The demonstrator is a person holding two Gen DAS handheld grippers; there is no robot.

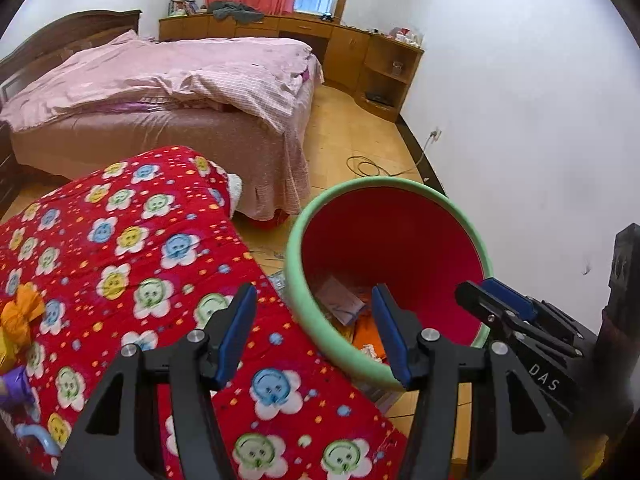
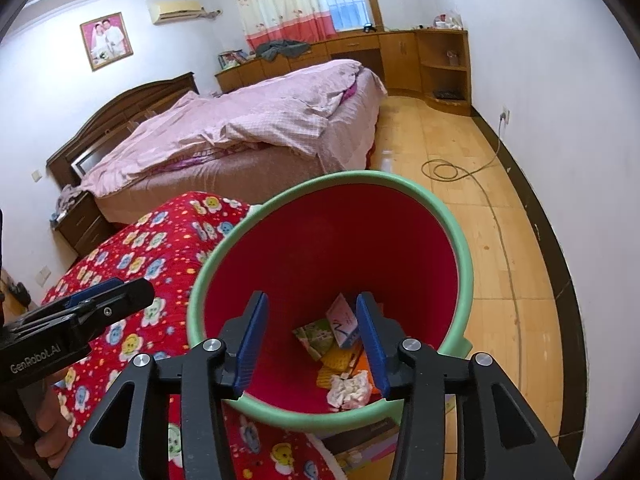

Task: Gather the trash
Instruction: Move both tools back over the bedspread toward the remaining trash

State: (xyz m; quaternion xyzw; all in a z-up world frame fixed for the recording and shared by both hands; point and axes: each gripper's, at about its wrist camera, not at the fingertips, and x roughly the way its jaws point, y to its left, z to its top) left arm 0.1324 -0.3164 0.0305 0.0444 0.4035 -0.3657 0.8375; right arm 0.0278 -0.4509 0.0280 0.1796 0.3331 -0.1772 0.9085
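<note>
Bedroom setting: a bed with a pink duvet [image 2: 256, 128] stands against the far wall, wooden cabinets [image 2: 400, 48] run under a curtained window [image 2: 288, 0], and a cable [image 2: 476, 172] lies coiled on the yellow wood floor [image 2: 512, 264].

A red quilt with a flower-face print [image 1: 132, 264] covers the near surface at left. Beside its edge stands a red bin with a green rim [image 2: 332, 264], tilted so that its opening faces the cameras.

Trash location: inside the bin, at the bottom. Visible items are a crumpled white tissue [image 2: 348, 390], a pink-and-white wrapper [image 2: 342, 320], a green printed packet [image 2: 316, 336] and orange paper [image 2: 340, 360]. On the quilt, at the left edge of the left wrist view, lie a crumpled orange wrapper [image 1: 22, 316] and a purple item [image 1: 14, 388].

Right gripper [image 2: 312, 340]: positioned over the bin mouth, pointing down into it. Its jaws stand apart with nothing between the blue pads [image 2: 252, 340]; the tissue lies below them, not touching.

Left gripper [image 1: 316, 336]: positioned over the quilt edge and the near rim of the bin. Its jaws stand apart and hold nothing.

A person's hand [image 2: 48, 432] grips the left gripper's handle.
</note>
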